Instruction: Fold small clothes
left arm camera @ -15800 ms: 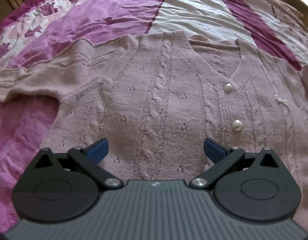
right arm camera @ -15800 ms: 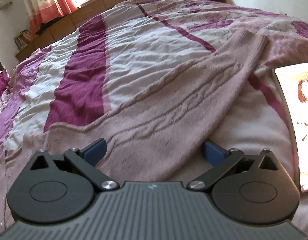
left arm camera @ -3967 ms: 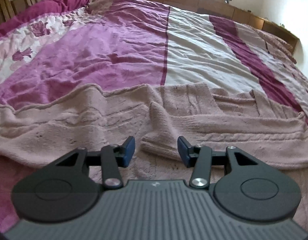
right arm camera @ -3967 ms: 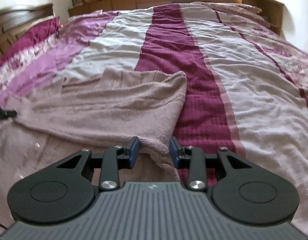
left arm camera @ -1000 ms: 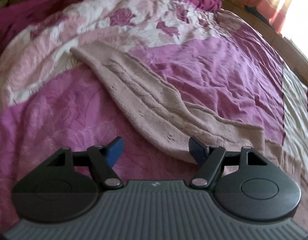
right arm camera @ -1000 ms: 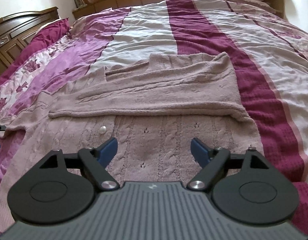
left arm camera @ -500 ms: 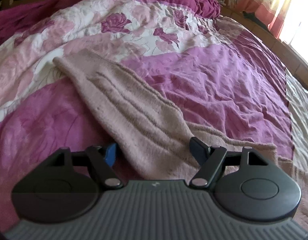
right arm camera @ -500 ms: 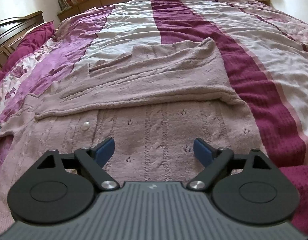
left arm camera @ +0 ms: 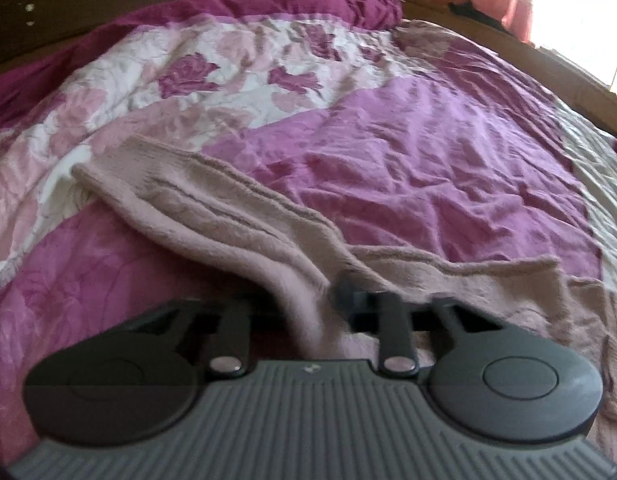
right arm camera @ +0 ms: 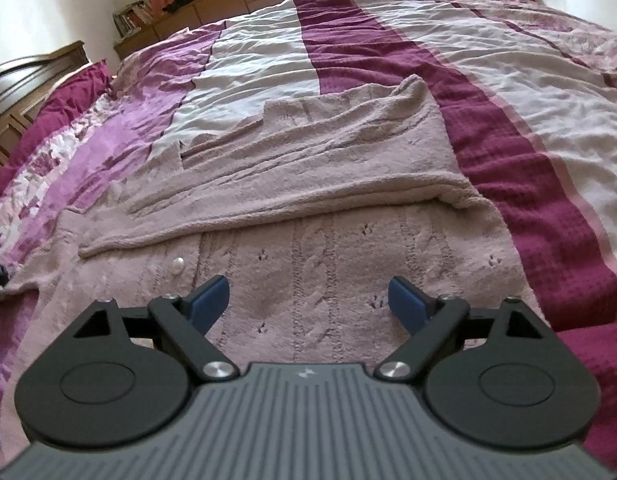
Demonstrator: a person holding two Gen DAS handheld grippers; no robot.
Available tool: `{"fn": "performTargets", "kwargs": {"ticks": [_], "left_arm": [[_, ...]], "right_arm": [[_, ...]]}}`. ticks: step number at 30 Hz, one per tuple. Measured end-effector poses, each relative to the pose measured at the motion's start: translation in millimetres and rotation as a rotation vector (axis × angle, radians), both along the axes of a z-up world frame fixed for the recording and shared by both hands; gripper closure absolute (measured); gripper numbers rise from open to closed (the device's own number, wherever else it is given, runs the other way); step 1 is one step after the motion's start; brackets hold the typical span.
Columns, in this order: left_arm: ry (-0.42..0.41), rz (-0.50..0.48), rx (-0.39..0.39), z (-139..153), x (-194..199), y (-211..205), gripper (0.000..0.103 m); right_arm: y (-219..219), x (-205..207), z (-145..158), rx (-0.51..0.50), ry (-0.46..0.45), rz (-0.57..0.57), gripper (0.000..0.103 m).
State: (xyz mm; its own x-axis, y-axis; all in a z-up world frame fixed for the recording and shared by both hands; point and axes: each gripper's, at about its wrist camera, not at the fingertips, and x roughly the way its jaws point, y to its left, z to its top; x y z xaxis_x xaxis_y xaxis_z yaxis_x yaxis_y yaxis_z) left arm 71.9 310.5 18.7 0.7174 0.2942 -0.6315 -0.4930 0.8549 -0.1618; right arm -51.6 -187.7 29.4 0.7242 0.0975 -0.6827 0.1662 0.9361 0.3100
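The left tool [left arm camera: 308, 308] is closing on the pink sleeve [left arm camera: 212, 216] of the sweater [right arm camera: 308, 240], and the knit is bunched between its jaws. I think the step now is to fold this sleeve over the sweater's body. To do it well, keep a firm pinch, lift the sleeve just clear of the bed [left arm camera: 448, 140], carry it across slowly and lay it flat so it does not twist. The sleeve lies stretched away from the left tool, over the flowery cover. The right tool [right arm camera: 308, 300] is wide open and holds nothing. It hovers over the sweater's body, near a white button [right arm camera: 178, 263]. The other sleeve already lies folded across the sweater.
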Motion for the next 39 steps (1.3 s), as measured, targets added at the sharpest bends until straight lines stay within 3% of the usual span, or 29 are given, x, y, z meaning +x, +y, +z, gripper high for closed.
{"fn": "performTargets", "kwargs": {"ticks": [3, 7, 12, 16, 30, 39], "left_arm": [[-0.026, -0.001, -0.009, 5, -6, 1, 0.095], [-0.058, 0.021, 0.031, 17, -15, -3, 0.095], [-0.11, 0.025, 0.096, 41, -24, -13, 0.095], [-0.163, 0.022, 0.097, 62, -28, -20, 0.095], [-0.318, -0.169, 0.064, 116, -30, -91, 0.095], [-0.344, -0.321, -0.023, 117, -25, -157, 0.095]], "right_arm": [[0, -1, 2, 0.002, -0.011, 0.002, 0.012], [-1, -3, 6, -0.008, -0.032, 0.002, 0.012], [-7, -6, 9, 0.05, -0.043, -0.018, 0.012], [-10, -8, 11, 0.077, -0.059, -0.015, 0.012], [-11, -6, 6, 0.102, -0.048, 0.001, 0.012], [-16, -8, 3, 0.111, -0.046, -0.012, 0.012]]}}
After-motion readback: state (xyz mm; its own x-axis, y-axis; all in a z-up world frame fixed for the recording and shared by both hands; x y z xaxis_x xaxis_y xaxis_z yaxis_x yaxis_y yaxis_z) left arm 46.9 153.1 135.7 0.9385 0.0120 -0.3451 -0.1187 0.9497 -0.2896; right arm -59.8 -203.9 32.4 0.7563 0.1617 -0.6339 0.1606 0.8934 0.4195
